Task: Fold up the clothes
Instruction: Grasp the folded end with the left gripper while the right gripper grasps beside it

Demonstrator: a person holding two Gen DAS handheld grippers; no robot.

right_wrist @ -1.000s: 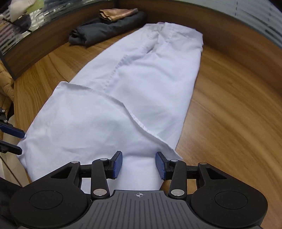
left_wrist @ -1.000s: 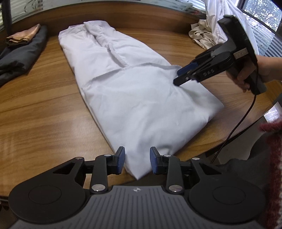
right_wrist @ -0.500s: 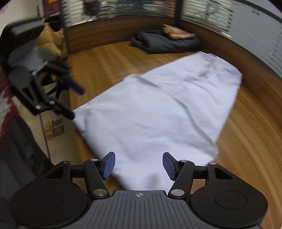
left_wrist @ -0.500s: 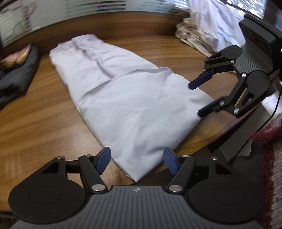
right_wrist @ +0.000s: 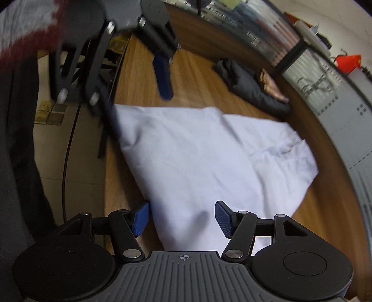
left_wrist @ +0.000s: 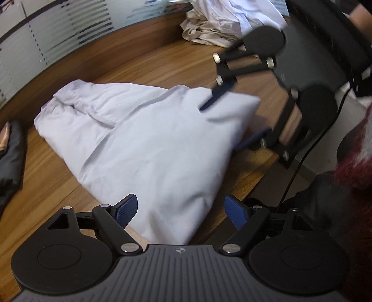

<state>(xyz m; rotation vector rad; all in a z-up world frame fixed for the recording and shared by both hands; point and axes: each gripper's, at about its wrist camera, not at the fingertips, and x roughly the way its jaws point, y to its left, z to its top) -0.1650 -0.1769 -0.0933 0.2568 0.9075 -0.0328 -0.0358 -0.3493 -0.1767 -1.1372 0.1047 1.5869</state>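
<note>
The surface is a wooden table [left_wrist: 162, 62] with a brown grain, and it has a curved raised edge of darker wood at the far side. Behind this edge stands a wall of frosted glass panels [left_wrist: 58, 44] with horizontal stripes. In the right wrist view the floor [right_wrist: 53, 144] beside the table is pale, and a thin dark cable [right_wrist: 67, 148] hangs down near the table edge.

The white garment [left_wrist: 148, 148] lies flat on the table, folded along its length, with its near end reaching the table edge close to both tools. The left gripper [left_wrist: 179, 210] is wide open, and its blue pads stand on both sides of the near corner of the cloth without pressing it. The right gripper [right_wrist: 181, 217] is open too, with its pads around the other near corner; one pad is just beside the cloth edge. In the left wrist view this right tool is blurred, so I cannot tell if it touches the cloth.

A dark folded garment [right_wrist: 251, 90] with a small tan cloth [right_wrist: 270, 84] on top lies well apart, near the raised edge. A heap of pale clothes [left_wrist: 223, 21] sits at the other far side of the table.
</note>
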